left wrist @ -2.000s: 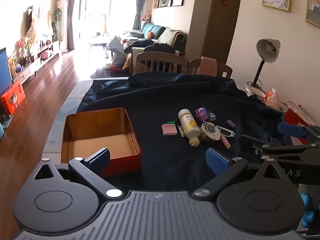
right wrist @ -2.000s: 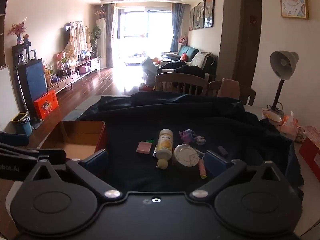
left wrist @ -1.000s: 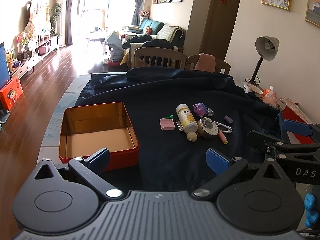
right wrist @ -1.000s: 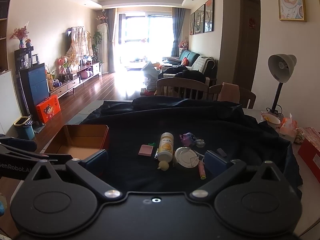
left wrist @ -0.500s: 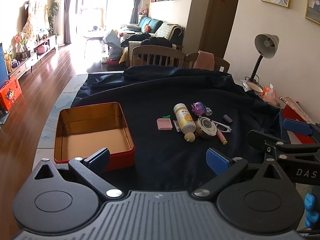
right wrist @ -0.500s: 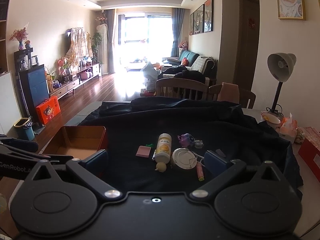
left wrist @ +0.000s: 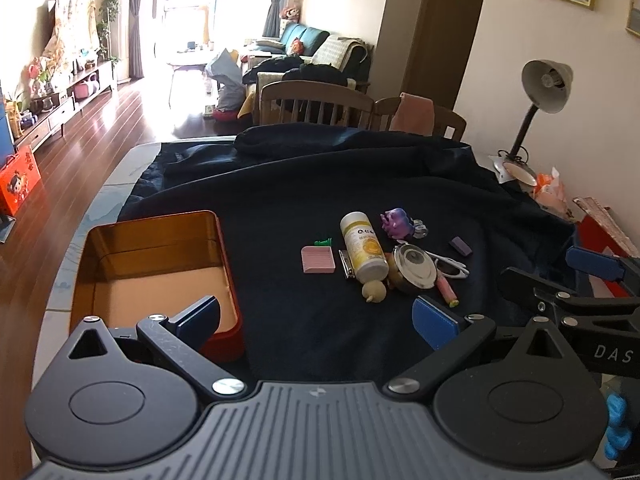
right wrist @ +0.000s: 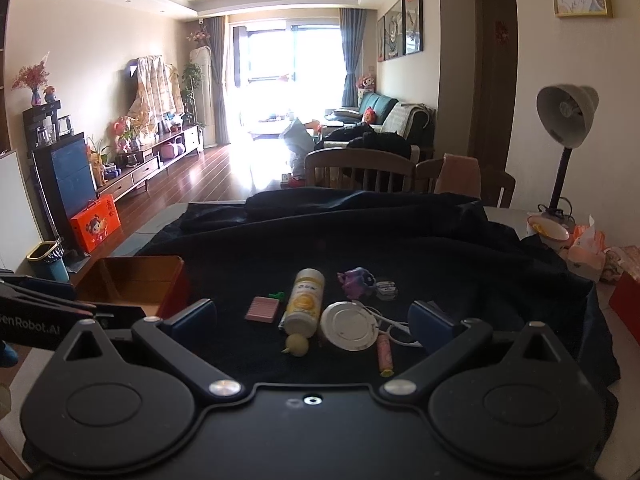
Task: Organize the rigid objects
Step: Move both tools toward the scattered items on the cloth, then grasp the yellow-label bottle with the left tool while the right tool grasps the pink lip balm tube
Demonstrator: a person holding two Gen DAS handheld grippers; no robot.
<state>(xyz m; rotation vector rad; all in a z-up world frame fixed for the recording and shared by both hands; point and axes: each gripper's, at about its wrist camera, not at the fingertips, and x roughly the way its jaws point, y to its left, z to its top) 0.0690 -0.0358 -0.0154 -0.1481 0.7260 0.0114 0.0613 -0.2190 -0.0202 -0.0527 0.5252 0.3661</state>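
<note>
Holding both grippers back from the pile, we've nothing in either: left gripper (left wrist: 326,314) fingers spread wide & empty, right gripper (right wrist: 312,318) same, released, w/ the clutter showing in the gap betw. its fingers.

Task stuff sits in a tight cluster on the dark cloth (left wrist: 320,184) over the table: white bottle (right wrist: 305,303) lying down, long axis running away from us, cap end nearest; round tin (right wrist: 349,325) touching it on the right; pink stick (right wrist: 385,353) just right of the tin, also pointing fore-aft; pink eraser (right wrist: 262,309) left of the bottle; purple toy (right wrist: 354,280) farther back. Open red tin box (left wrist: 154,264) is well off to the left, empty inside as far as we see.

Key relation, we'd say: pile lies dead ahead of the right fingers, but up-and-right of the left ones; box lies right under the left finger. So right hand is nearer the items, left nearer the box. Bottle's axis is along our approach, so closing across its width looks like the natural grab, no wrist turn needed.
</note>
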